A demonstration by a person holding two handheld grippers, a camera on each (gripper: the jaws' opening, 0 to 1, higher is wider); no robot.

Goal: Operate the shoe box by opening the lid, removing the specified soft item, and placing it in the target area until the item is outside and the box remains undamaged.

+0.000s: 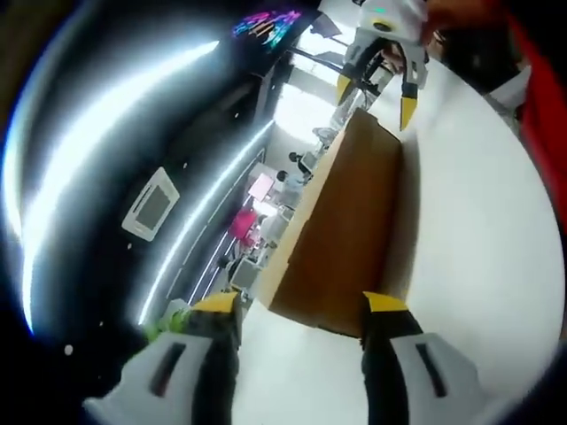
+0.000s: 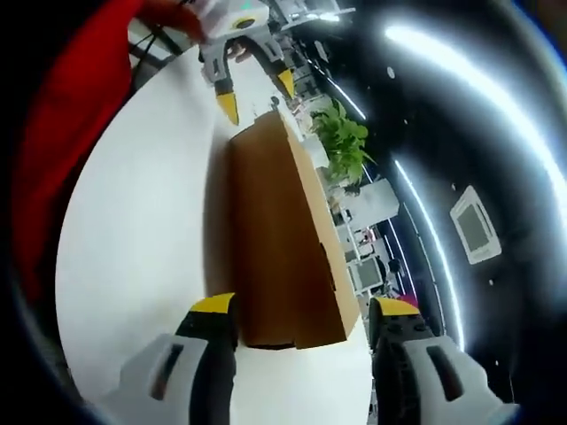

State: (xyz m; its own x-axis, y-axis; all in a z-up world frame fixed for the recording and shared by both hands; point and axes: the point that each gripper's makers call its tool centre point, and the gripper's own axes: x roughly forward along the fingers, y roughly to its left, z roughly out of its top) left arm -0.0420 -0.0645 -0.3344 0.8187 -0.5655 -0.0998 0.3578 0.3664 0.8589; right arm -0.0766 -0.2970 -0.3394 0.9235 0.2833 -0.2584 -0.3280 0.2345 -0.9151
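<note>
1. Brown cardboard, the shoe box (image 1: 341, 239) lies lid-down-shut on the white table (image 1: 478, 239), stretched lengthwise between the two grippers.
2. From the left gripper view, the left gripper (image 1: 299, 305) has its yellow-tipped jaws spread wide at one end of the box, not touching it; the right gripper (image 1: 376, 96) shows at the far end, jaws also parted, one tip near the box's top corner.
3. From the right gripper view, the right gripper (image 2: 303, 308) straddles the near end of the shoe box (image 2: 279, 239) with jaws apart, and the left gripper (image 2: 257, 91) sits open beyond the far end.
4. That view alone shows a green potted plant (image 2: 341, 142) past the box, and a red sleeve (image 2: 80, 115) along the table (image 2: 133, 257) edge.
5. Ceiling light strips (image 1: 115, 115) and a lit coloured sign (image 1: 266, 24) hang overhead; distant desks and figures are too small to make out.
6. What the box holds is hidden.
</note>
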